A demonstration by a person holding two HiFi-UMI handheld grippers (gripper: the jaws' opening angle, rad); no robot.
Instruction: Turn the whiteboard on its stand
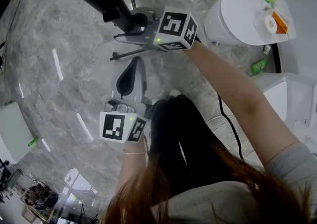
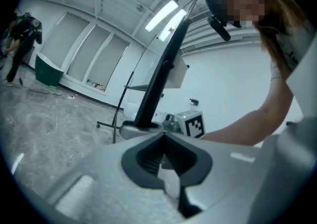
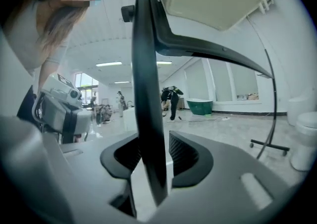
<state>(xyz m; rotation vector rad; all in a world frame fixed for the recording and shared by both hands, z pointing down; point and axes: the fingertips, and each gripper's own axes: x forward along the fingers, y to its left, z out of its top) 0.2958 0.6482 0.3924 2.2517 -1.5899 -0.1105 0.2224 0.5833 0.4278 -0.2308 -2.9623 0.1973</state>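
Tongs on the right (image 3: 153,141) stand spread around the whiteboard (image 3: 146,69), whose dark edge rises upright between them, nearer their left pad, with a gap at the other. Left tongs (image 2: 164,136) are pressed together and empty, with the whiteboard edge-on ahead of them, not touching.

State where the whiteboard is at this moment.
In the right gripper view, the whiteboard stands edge-on at centre, between the open jaws of the right gripper, with a gap on its right side.
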